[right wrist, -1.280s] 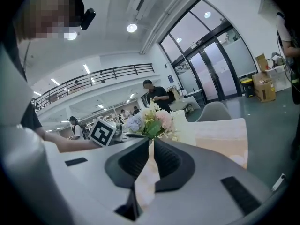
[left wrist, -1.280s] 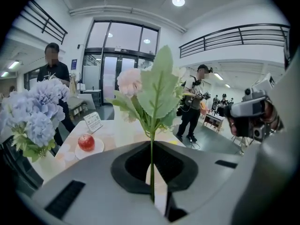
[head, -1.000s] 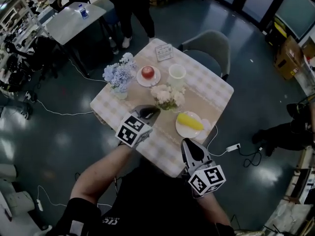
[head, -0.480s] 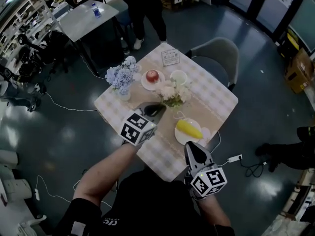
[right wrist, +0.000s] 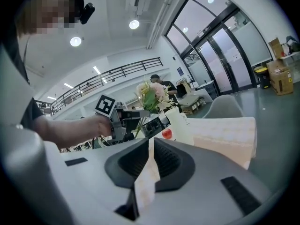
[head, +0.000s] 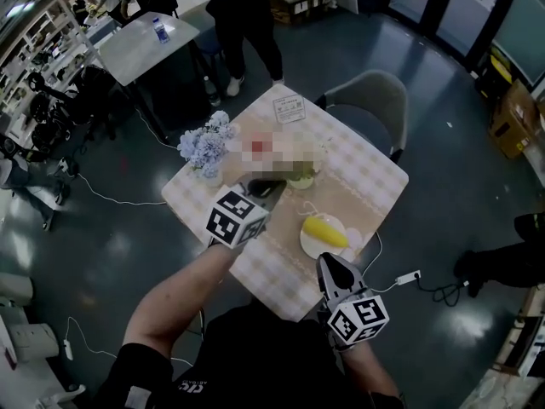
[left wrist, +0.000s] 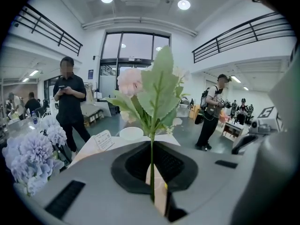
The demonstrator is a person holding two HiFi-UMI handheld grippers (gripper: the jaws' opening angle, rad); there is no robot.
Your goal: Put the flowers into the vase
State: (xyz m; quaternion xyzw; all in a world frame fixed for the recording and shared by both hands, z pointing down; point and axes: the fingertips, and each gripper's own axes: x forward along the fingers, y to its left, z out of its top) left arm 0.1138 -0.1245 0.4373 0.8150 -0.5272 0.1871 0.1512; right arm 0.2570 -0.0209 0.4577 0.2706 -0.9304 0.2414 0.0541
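Left gripper (left wrist: pixel 154 179) — pinched tight on the flower stem (left wrist: pixel 151 149).

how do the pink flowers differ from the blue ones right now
The pink flowers are held aloft in the shut left gripper; the blue flowers stand on the table. The pink flowers hang over the table's middle; the blue flowers sit at its edge. Both stand upright.

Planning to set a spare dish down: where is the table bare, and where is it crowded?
Bare: the table's right corner between the chair and the corn plate, and the near strip between that plate and the left gripper holding the pink flowers. Crowded: the far left side, with blue flowers, apple, cup and card.
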